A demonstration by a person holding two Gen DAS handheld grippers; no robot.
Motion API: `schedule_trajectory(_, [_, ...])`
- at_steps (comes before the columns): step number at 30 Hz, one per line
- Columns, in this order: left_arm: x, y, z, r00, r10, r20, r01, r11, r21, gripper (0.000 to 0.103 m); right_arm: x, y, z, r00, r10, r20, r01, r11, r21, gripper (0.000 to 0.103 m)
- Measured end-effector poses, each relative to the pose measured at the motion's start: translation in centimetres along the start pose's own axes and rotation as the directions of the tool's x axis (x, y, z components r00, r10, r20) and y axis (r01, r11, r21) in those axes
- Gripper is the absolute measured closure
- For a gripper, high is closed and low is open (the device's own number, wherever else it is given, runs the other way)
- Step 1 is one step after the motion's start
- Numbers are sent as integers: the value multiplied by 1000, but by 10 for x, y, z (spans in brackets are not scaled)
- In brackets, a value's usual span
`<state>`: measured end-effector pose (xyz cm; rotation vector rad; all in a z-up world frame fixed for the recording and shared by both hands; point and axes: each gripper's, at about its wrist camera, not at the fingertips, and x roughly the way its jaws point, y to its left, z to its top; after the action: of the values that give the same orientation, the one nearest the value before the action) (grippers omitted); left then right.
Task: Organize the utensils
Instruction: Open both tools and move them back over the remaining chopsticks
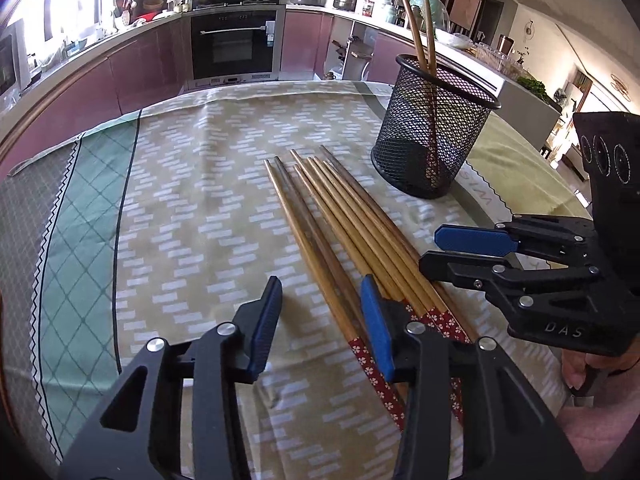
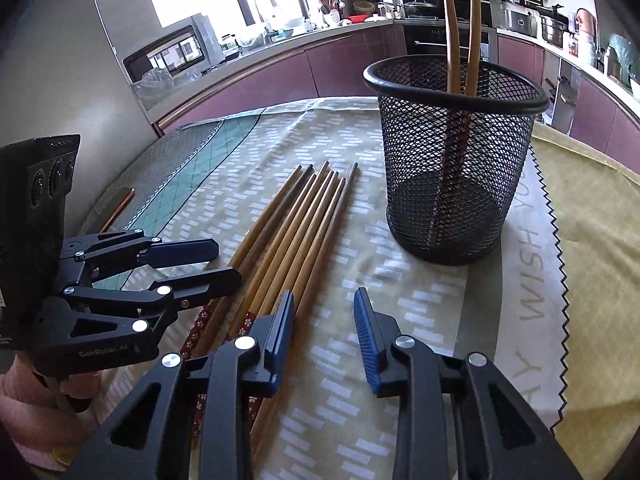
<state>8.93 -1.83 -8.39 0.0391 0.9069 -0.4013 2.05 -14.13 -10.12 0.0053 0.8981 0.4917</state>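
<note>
Left claw (image 1: 320, 320): nearest the camera; blue pads apart with nothing between them; right pad over the patterned ends of the chopsticks, left pad over bare cloth; grips nothing
Right claw (image 2: 324, 332): pads parted, empty; left pad at the right edge of the chopstick bundle, right pad above the cloth
Chopsticks (image 1: 340, 224): eight or so wooden sticks lying side by side on the cloth in front of the cup; red flowered ends toward the claws, thin tips toward the cup
Cloth (image 1: 180, 200): beige with white dashes, green checked band at one side; covers the counter
Cup (image 1: 434, 128): black mesh, upright, just beyond and right of the chopstick tips; two chopsticks (image 1: 416, 24) stand in it, leaning on the rim
Kitchen: oven (image 1: 234, 44) and purple cabinets well behind the cup
</note>
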Motion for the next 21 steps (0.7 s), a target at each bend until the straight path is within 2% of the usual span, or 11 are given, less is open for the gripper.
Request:
schedule_trajectory(9, [-2, 12, 0, 999, -51, -6, 50, 998, -44, 70, 0, 1, 1, 1000, -21, -10, 21, 1000, -12, 75])
schedule_trajectory(13, [-1, 15, -1, 999, -44, -5, 44, 998, -48, 70, 3, 4, 4, 999, -42, -12, 42, 999, -19, 76])
schedule_trajectory(19, [0, 22, 0, 998, -55, -14, 54, 996, -68, 79, 5, 3, 6, 999, -44, -16, 43, 999, -20, 77])
schedule_trajectory(21, [0, 23, 1, 999, -49, -16, 48, 997, -66, 79, 5, 3, 6, 999, -47, -17, 46, 999, -22, 77])
